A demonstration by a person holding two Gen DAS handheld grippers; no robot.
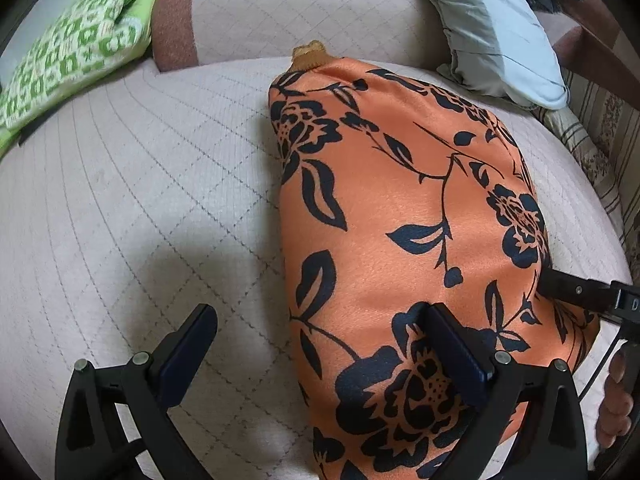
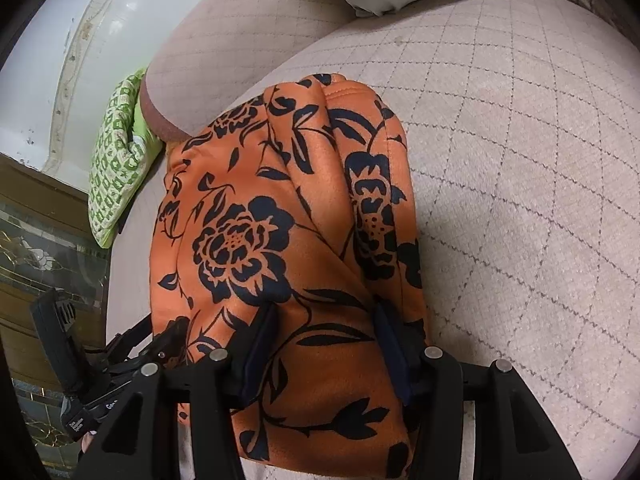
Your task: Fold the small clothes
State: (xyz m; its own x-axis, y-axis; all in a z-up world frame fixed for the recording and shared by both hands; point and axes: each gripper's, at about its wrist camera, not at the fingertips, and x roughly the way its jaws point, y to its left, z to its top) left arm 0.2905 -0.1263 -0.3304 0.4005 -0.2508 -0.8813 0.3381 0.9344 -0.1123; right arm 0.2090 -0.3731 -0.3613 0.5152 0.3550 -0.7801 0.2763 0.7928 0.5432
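the right tool (image 2: pixel 326 344) pinched a fold of the garment (image 2: pixel 280 240); the left tool (image 1: pixel 320 352) stood spread (one finger on cloth). best lifted evenly, keeping edges aligned.

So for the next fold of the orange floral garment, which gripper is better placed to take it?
Right. The right gripper already has its fingers down on the orange floral garment, with fabric between them. The left gripper is wide open, straddling the garment's edge, holding nothing.

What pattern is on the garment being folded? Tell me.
The garment is orange with black flowers, leaves and vines. The left wrist view shows it best.
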